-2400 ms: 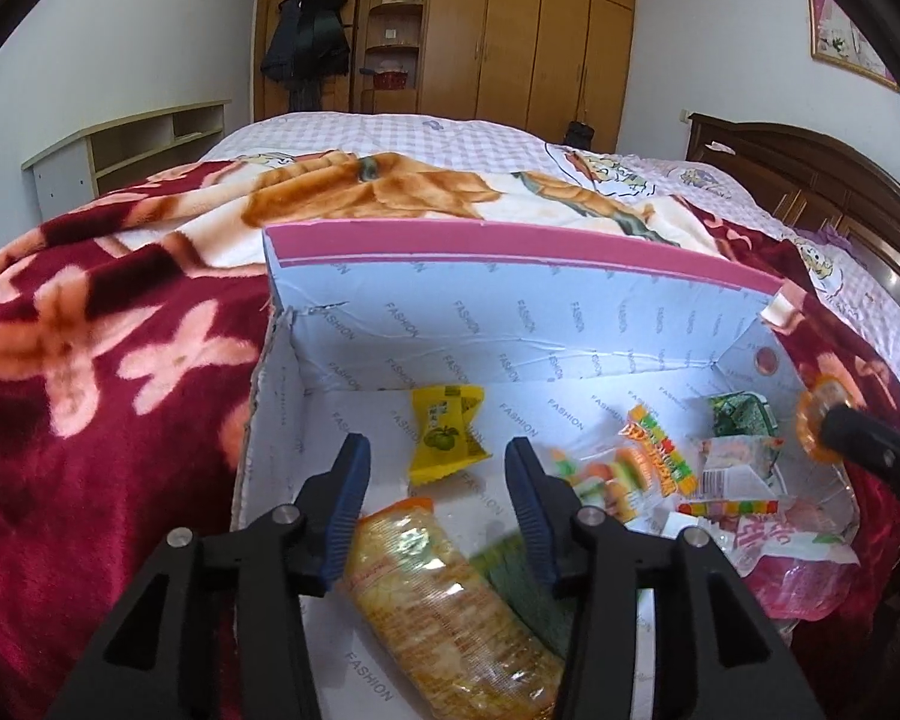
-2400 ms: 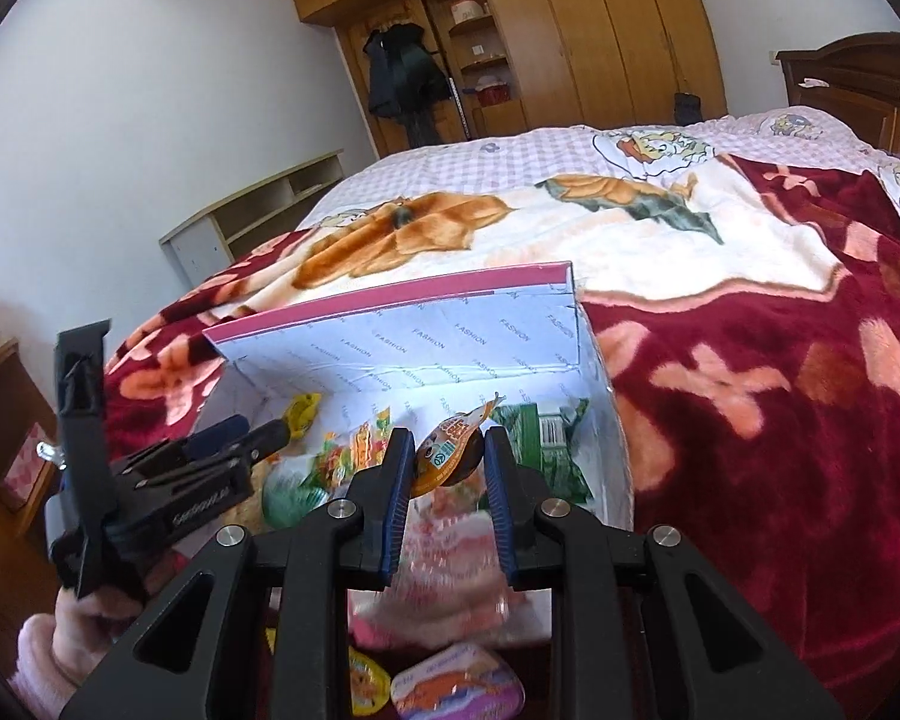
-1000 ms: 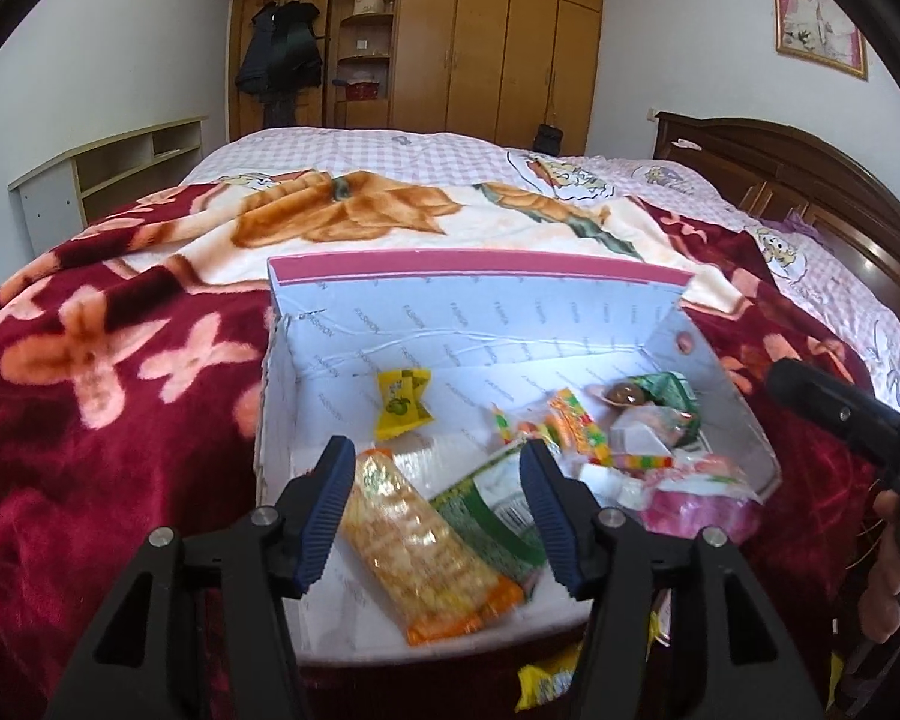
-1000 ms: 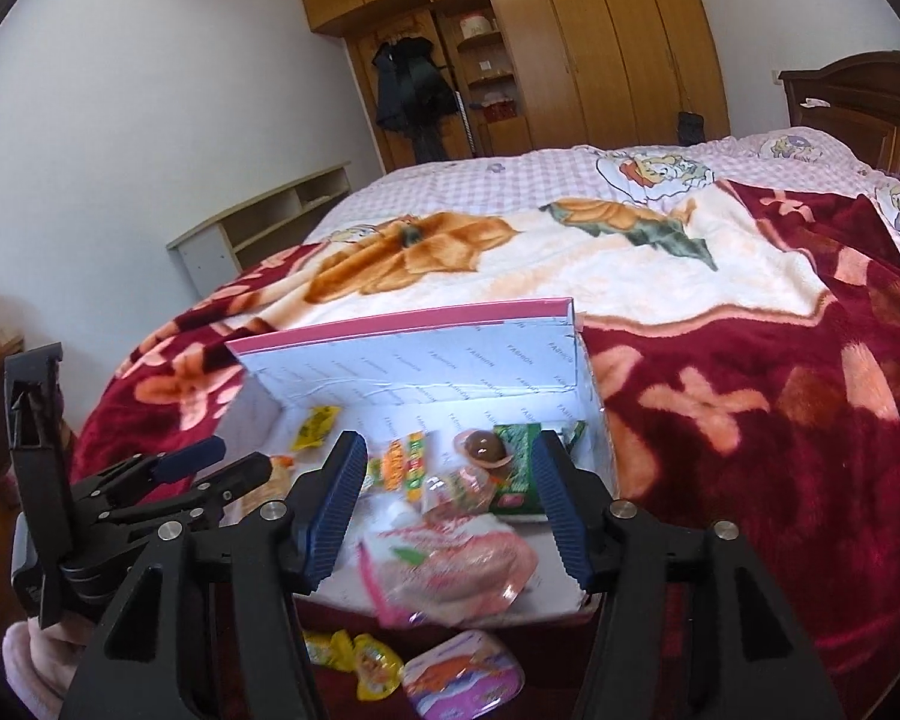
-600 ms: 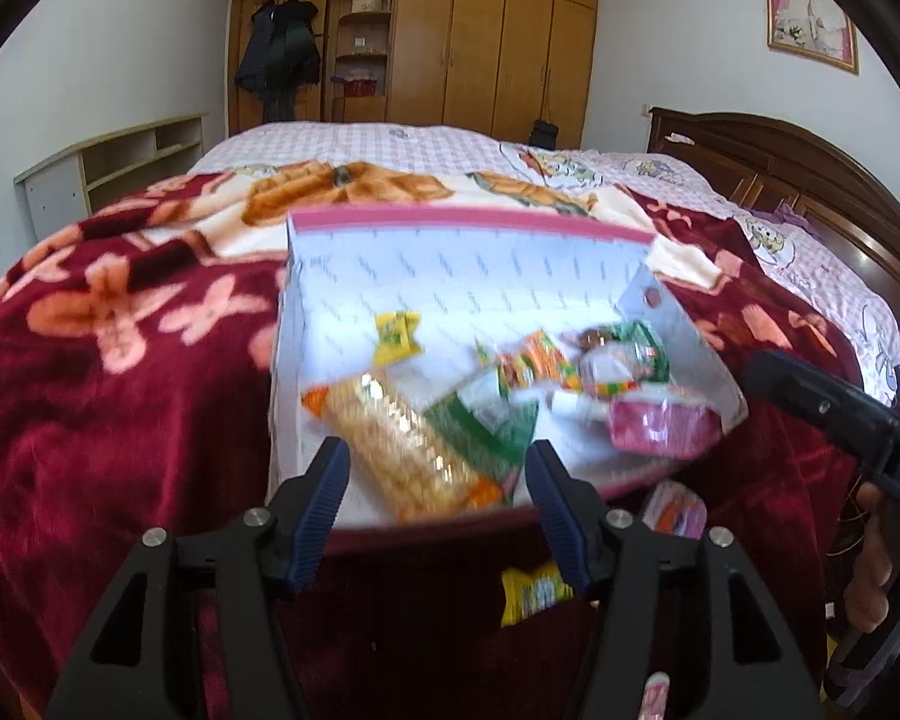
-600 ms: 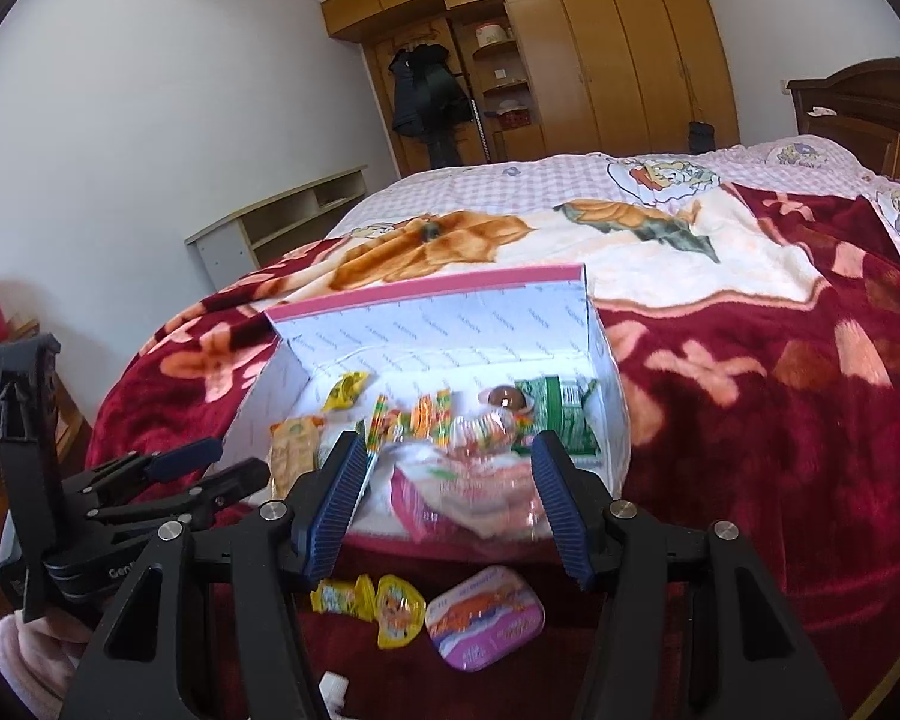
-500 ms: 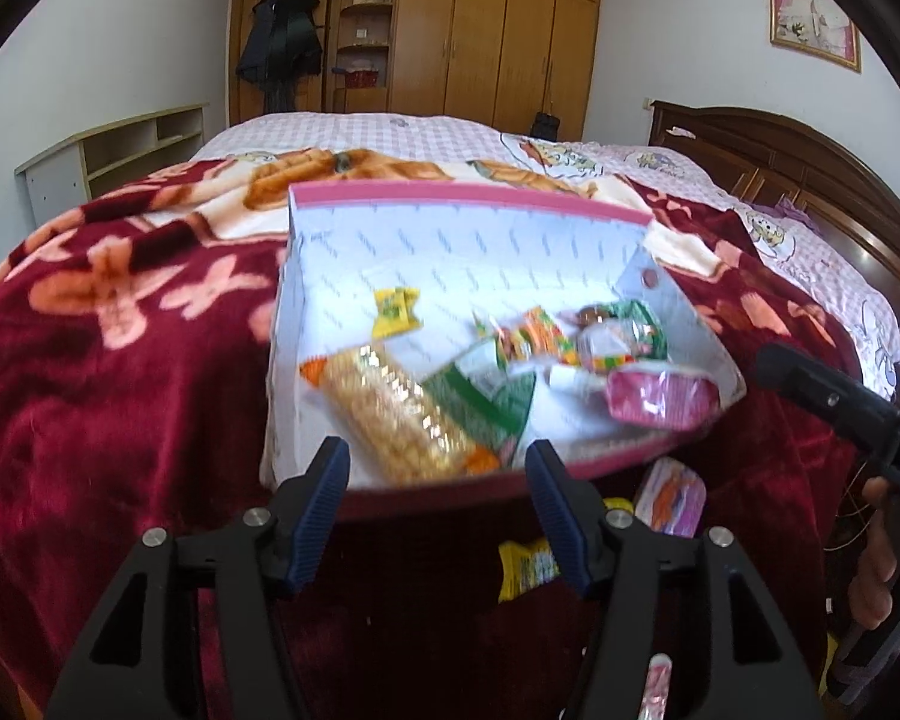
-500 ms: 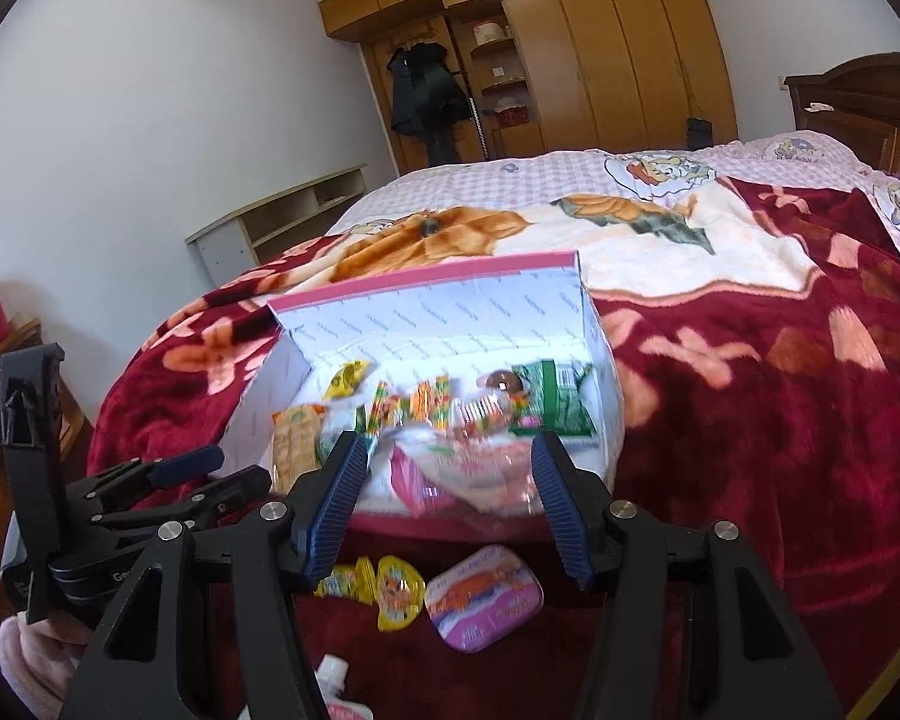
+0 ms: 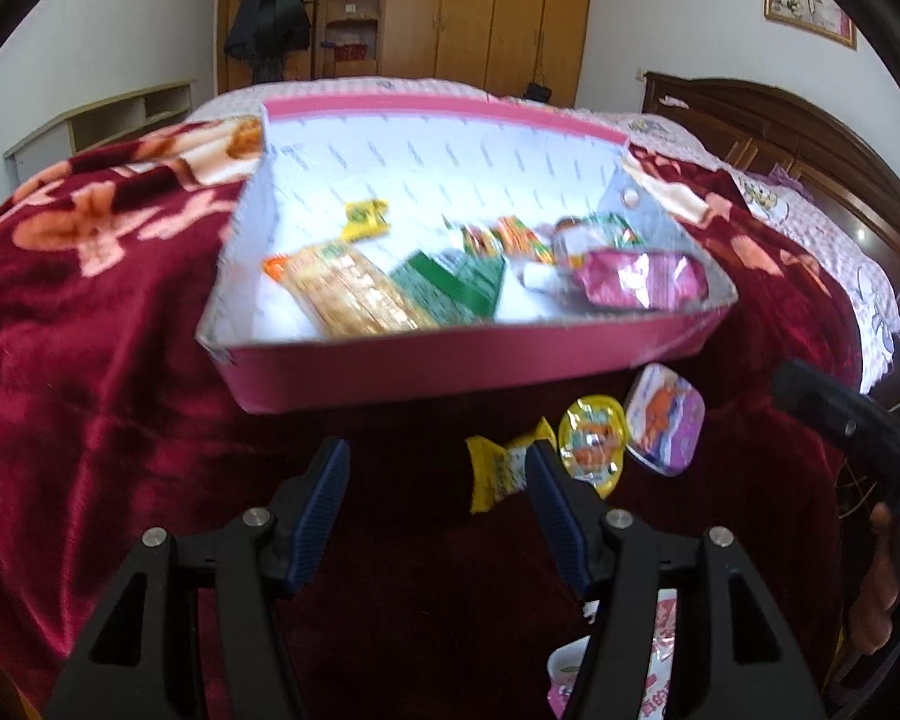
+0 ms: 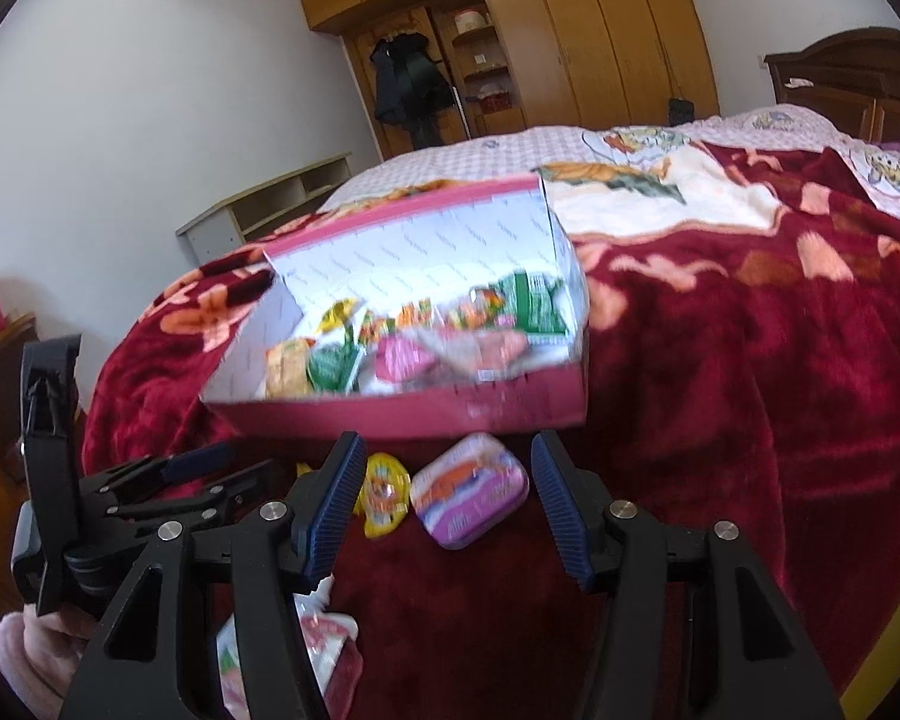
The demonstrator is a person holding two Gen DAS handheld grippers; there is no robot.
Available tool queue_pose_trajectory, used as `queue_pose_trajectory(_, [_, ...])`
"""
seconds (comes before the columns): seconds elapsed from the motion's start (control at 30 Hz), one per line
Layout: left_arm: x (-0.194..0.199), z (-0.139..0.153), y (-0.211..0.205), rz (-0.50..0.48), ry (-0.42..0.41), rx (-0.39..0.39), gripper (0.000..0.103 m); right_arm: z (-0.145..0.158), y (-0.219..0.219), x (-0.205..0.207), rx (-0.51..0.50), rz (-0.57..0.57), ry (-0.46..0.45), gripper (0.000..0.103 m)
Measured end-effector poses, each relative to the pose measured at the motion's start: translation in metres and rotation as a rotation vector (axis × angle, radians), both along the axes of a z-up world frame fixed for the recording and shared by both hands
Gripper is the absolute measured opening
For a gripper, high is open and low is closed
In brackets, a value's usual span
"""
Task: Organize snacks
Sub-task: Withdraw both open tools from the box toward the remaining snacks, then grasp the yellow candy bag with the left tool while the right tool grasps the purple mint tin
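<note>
A pink box (image 9: 450,360) (image 10: 426,414) with a white lining lies on the red floral blanket and holds several snack packets. In front of it on the blanket lie a yellow packet (image 9: 501,468), a round yellow jelly cup (image 9: 591,441) (image 10: 381,495) and a purple jelly cup (image 9: 666,426) (image 10: 468,489). My left gripper (image 9: 438,480) hangs open above the blanket just before the box, the yellow packet beside its right finger. My right gripper (image 10: 447,492) is open too, with the purple cup seen between its fingers, untouched. A pink-and-white pouch (image 9: 648,654) (image 10: 306,660) lies nearest to me.
The blanket (image 10: 750,360) drapes over the bed's near edge. A wooden wardrobe (image 9: 480,12) and a low shelf unit (image 10: 270,204) stand at the far wall, a dark headboard (image 9: 780,138) on the right. A hand in a pink sleeve (image 10: 30,648) holds the left gripper.
Both grippers have drawn back from the box and sunk lower. The box now sits farther up in both views, and the loose snacks in front of it have come into sight.
</note>
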State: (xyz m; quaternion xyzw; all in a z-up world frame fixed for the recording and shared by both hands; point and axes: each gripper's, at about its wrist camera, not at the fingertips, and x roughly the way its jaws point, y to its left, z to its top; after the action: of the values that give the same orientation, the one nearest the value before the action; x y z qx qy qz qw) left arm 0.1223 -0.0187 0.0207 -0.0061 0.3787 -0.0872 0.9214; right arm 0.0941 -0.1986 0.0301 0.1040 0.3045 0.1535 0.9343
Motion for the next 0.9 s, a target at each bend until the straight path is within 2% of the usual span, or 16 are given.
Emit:
queue_pose_trajectory(0.27, [0.005, -0.015, -0.017, -0.034, 0.031, -0.042, 0.064, -0.032, -0.008, -0.006, 0.014, -0.035, 0.051, 0.059])
queue_pose_trajectory(0.37, [0.009, -0.02, -0.022, -0.031, 0.038, -0.025, 0.064, -0.041, -0.012, -0.004, 0.036, -0.039, 0.073, 0.059])
queue_pose_trajectory(0.47, [0.013, -0.025, -0.027, -0.007, 0.02, 0.034, 0.064, -0.052, -0.014, -0.001, 0.061, -0.038, 0.094, 0.059])
queue_pose_trajectory(0.63, [0.014, -0.03, -0.026, -0.004, 0.015, 0.023, 0.064, -0.057, -0.012, -0.004, 0.037, -0.033, 0.069, 0.059])
queue_pose_trajectory(0.8, [0.016, -0.035, -0.033, -0.002, 0.018, 0.069, 0.064, -0.063, -0.01, -0.003, 0.032, -0.039, 0.064, 0.059])
queue_pose_trajectory(0.9, [0.014, -0.036, -0.036, -0.001, 0.005, 0.084, 0.064, -0.066, -0.007, -0.005, 0.023, -0.034, 0.054, 0.063])
